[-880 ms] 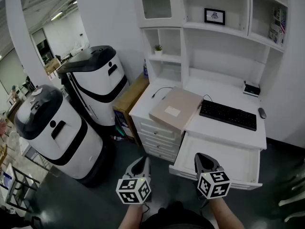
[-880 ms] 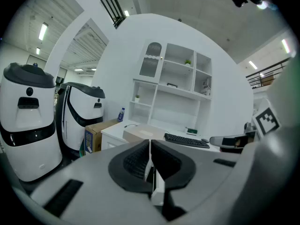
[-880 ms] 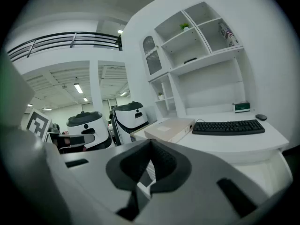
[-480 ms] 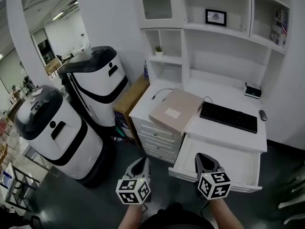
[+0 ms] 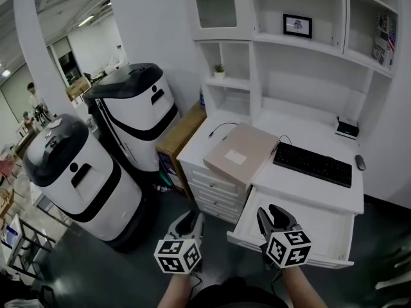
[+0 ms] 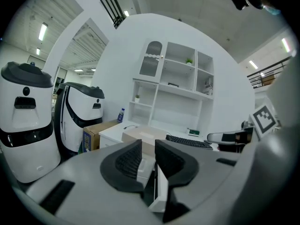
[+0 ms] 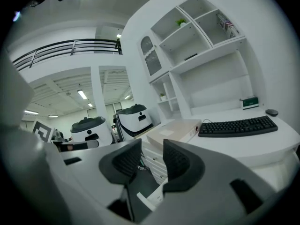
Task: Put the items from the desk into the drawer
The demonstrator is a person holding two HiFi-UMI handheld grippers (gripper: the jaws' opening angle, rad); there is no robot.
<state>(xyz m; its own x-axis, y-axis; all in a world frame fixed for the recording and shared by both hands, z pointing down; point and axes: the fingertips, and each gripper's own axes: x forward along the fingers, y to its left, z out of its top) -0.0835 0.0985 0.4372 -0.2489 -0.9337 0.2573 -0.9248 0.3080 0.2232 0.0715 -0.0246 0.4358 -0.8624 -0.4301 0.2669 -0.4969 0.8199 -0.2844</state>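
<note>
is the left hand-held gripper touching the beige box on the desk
Apart. The head view shows the left hand-held gripper over dark floor, well short of the beige box on the desk.

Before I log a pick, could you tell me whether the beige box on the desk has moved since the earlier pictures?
No. The beige box keeps its place beside the left end of the keyboard; only the head camera has shifted.

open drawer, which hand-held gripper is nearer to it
Right. The right hand-held gripper hangs at the drawer's front left corner; the left hand-held gripper is off to its left, over the floor.
</note>
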